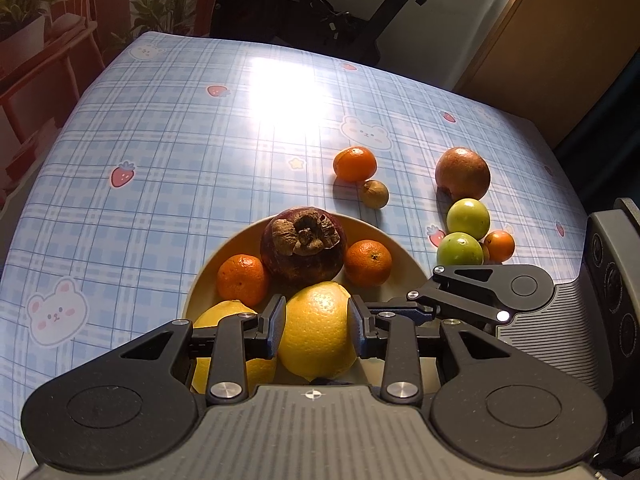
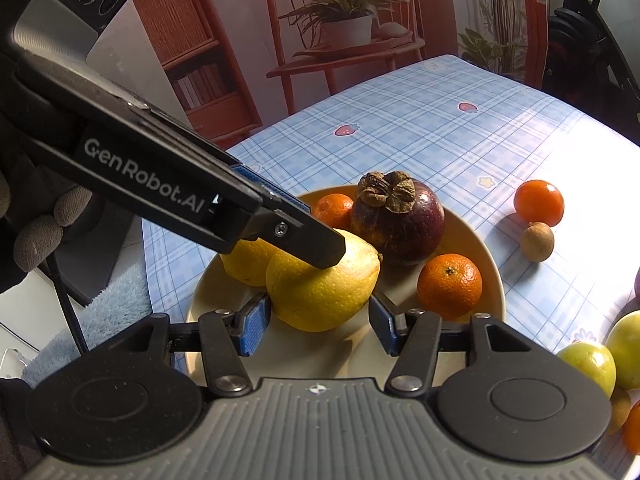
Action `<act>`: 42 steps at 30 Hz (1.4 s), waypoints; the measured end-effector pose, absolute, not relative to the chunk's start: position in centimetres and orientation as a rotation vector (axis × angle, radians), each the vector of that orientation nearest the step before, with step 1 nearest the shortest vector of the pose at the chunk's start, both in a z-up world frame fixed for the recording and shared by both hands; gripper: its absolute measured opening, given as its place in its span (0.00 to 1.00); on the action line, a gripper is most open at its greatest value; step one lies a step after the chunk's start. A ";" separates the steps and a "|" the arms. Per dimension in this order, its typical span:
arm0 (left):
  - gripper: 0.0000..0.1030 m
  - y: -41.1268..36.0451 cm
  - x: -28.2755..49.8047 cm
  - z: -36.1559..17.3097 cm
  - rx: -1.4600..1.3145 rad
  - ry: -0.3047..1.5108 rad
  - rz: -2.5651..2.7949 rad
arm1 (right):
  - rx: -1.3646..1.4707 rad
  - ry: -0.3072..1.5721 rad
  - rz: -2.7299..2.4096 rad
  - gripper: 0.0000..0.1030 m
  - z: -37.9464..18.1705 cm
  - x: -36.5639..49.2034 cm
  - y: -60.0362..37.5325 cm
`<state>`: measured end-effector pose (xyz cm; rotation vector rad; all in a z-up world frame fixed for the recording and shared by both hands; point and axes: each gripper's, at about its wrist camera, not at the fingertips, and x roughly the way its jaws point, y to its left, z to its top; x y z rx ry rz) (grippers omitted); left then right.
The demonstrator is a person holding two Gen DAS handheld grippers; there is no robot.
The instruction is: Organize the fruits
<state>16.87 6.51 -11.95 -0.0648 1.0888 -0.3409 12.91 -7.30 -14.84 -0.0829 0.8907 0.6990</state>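
You're reading "GenRobot.AI" in white on the black finger of your left gripper [image 2: 320, 248] in the right wrist view; no other writing is showing. The table [image 1: 160, 128] is wearing a pale blue plaid cloth w/ strawberry, star & bear prints, glare washing out the middle; behind it are red shelving, potted plants and an exercise bike frame. Your left gripper [image 1: 317, 330] is pointing steeply down, fingers flanking the front lemon [image 1: 318, 332] in the cream plate [image 1: 224, 252], pads right at its sides; can't tell if they're pressing. Your right gripper [image 2: 320, 326] is hovering spread just beside that lemon [image 2: 320, 296], pinching nothing. The plate's also holding a 2nd lemon [image 1: 216, 322], a mangosteen [image 1: 303, 246] & two tangerines. Loose on the cloth: a tangerine [image 1: 355, 164], a longan [image 1: 375, 194], a reddish round fruit [image 1: 463, 173], two green fruits.
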 end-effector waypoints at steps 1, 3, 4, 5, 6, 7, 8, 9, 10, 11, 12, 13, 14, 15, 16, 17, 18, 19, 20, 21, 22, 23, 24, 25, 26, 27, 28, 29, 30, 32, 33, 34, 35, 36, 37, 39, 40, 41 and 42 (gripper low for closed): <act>0.37 6.5 16.8 -11.9 -0.062 1.085 -0.340 | -0.073 0.881 0.697 0.56 -14.6 12.7 -7.6; 0.39 6.6 16.7 -12.0 -0.059 1.077 -0.337 | -0.057 0.850 0.679 0.56 -13.9 12.3 -8.7; 0.39 6.7 16.6 -12.0 -0.059 1.073 -0.335 | -0.051 0.829 0.662 0.56 -13.6 12.0 -9.3; 0.39 6.7 16.6 -11.9 -0.058 1.068 -0.333 | -0.039 0.811 0.643 0.56 -13.3 11.8 -10.0; 0.39 6.6 16.5 -11.9 -0.052 1.062 -0.331 | -0.019 0.796 0.625 0.56 -13.1 11.5 -10.7; 0.40 6.5 16.3 -11.9 -0.042 1.052 -0.327 | 0.008 0.775 0.594 0.56 -12.8 11.2 -11.8; 0.41 6.4 16.1 -11.9 -0.032 1.043 -0.323 | 0.021 0.755 0.564 0.56 -12.6 10.9 -12.5; 0.41 6.2 15.9 -11.8 -0.020 1.033 -0.318 | 0.026 0.735 0.533 0.56 -12.4 10.5 -13.2; 0.41 6.1 15.8 -11.8 -0.012 1.025 -0.315 | 0.028 0.710 0.487 0.56 -12.3 9.9 -14.2; 0.41 6.1 15.6 -11.7 -0.008 1.019 -0.310 | 0.030 0.696 0.458 0.56 -12.3 9.5 -14.8; 0.41 6.0 15.5 -11.7 -0.007 1.012 -0.304 | 0.037 0.679 0.416 0.56 -12.3 8.9 -15.8; 0.41 6.0 15.4 -11.7 -0.007 1.007 -0.300 | 0.040 0.666 0.386 0.56 -12.3 8.4 -16.6; 0.41 6.0 15.3 -11.7 -0.009 1.003 -0.293 | 0.037 0.656 0.361 0.56 -12.4 8.0 -17.1; 0.41 6.0 15.2 -11.6 -0.011 1.001 -0.284 | 0.030 0.642 0.326 0.56 -12.4 7.4 -17.9; 0.41 5.9 15.1 -11.5 -0.011 0.996 -0.270 | 0.028 0.631 0.298 0.56 -12.5 6.8 -18.5; 0.40 5.9 15.0 -11.4 -0.009 0.988 -0.257 | 0.034 0.623 0.279 0.56 -12.6 6.3 -19.0; 0.39 5.9 14.8 -10.9 -0.023 0.965 -0.248 | 0.047 0.614 0.260 0.56 -12.8 5.8 -19.6; 0.39 6.0 14.5 -10.4 -0.053 0.935 -0.242 | 0.059 0.608 0.246 0.56 -12.9 5.5 -20.0; 0.39 6.0 14.2 -10.0 -0.087 0.909 -0.236 | 0.069 0.603 0.234 0.55 -13.0 5.2 -20.3; 0.39 5.9 14.0 -9.6 -0.113 0.890 -0.236 | 0.075 0.599 0.225 0.55 -13.1 5.0 -20.7; 0.39 5.7 13.7 -9.3 -0.128 0.869 -0.232 | 0.077 0.595 0.215 0.55 -13.3 4.6 -21.1; 0.39 5.4 13.3 -9.0 -0.129 0.842 -0.224 | 0.068 0.590 0.208 0.55 -13.4 4.4 -21.2; 0.39 5.0 12.9 -8.7 -0.119 0.815 -0.220 | 0.059 0.587 0.201 0.54 -13.4 4.3 -21.2; 0.39 4.5 12.5 -8.5 -0.103 0.795 -0.220 | 0.052 0.582 0.195 0.53 -13.5 4.0 -21.5; 0.39 4.1 12.2 -8.3 -0.087 0.774 -0.218 | 0.055 0.579 0.194 0.50 -13.6 3.9 -21.7; 0.39 3.7 11.8 -8.2 -0.074 0.753 -0.212 | 0.061 0.577 0.194 0.47 -13.7 3.9 -21.8; 0.39 3.3 11.5 -8.2 -0.065 0.738 -0.206 | 0.065 0.576 0.193 0.42 -14.0 3.9 -22.1; 0.39 2.9 11.3 -8.3 -0.057 0.724 -0.200 | 0.065 0.577 0.192 0.36 -14.1 4.0 -22.1; 0.39 2.5 11.1 -8.4 -0.050 0.712 -0.195 | 0.064 0.581 0.189 0.33 -14.4 4.0 -22.3; 0.39 1.9 10.7 -8.7 -0.041 0.694 -0.181 | 0.076 0.588 0.176 0.25 -14.9 4.2 -22.7; 0.39 1.6 10.6 -8.9 -0.042 0.693 -0.178 | 0.089 0.587 0.166 0.24 -15.1 4.2 -23.0; 0.39 1.5 10.4 -9.1 -0.045 0.691 -0.178 | 0.095 0.584 0.153 0.24 -15.2 4.1 -23.2; 0.40 1.3 10.2 -9.2 -0.043 0.686 -0.178 | 0.094 0.580 0.140 0.24 -15.3 4.1 -23.4; 0.40 1.1 10.1 -9.3 -0.040 0.679 -0.176 | 0.091 0.575 0.126 0.24 -15.3 4.0 -23.6; 0.40 1.0 9.9 -9.4 -0.035 0.667 -0.170 | 0.085 0.565 0.106 0.24 -15.3 3.9 -24.0; 0.40 1.0 9.9 -9.5 -0.039 0.654 -0.162 | 0.089 0.554 0.085 0.26 -15.3 3.7 -24.6; 0.40 1.1 9.9 -9.5 -0.045 0.650 -0.156 | 0.094 0.554 0.076 0.26 -15.4 3.7 -24.9; 0.40 1.2 10.0 -9.6 -0.048 0.650 -0.152 | 0.095 0.555 0.070 0.27 -15.5 3.7 -25.0; 0.40 1.2 10.1 -9.7 -0.050 0.651 -0.146 | 0.091 0.556 0.063 0.27 -15.7 3.7 -25.2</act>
